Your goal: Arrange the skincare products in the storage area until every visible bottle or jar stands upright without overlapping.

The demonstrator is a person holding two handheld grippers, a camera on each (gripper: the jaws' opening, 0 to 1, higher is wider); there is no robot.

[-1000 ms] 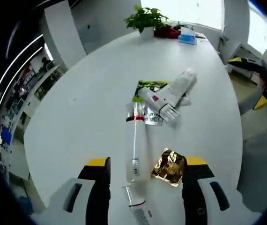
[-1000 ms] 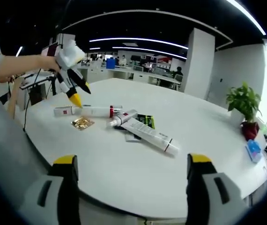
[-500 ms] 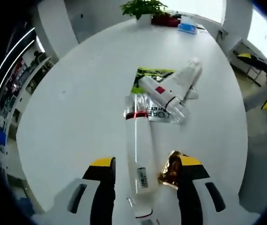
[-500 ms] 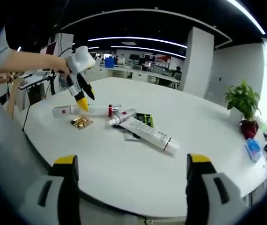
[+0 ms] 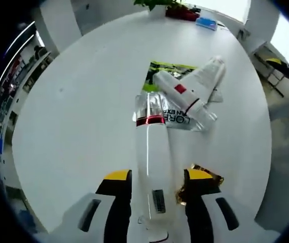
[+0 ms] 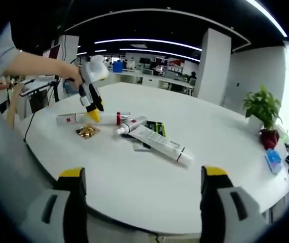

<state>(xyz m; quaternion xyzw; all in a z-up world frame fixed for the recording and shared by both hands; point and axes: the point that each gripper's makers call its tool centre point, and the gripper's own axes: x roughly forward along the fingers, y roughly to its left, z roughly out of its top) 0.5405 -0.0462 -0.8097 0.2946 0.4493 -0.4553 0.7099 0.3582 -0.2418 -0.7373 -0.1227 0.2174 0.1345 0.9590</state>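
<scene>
on the white table (image 5: 83, 116), left claw (image 5: 153, 185) straddles the long tube (image 5: 153, 167).

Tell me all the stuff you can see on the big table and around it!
Table: one, white, round.
Long tube: one, white with a red band, lying flat between the left gripper's jaws.
Tubes: two, white, lying crossed over the sachets.
Sachets: a green one and a clear printed one, flat mid-table.
Gold packet: one, crumpled, beside the long tube.
Potted plant: one, green, far edge.
Blue box: one, near the plant.
Left gripper: yellow-tipped, open around the long tube.
Right gripper: open, above the near edge.
</scene>
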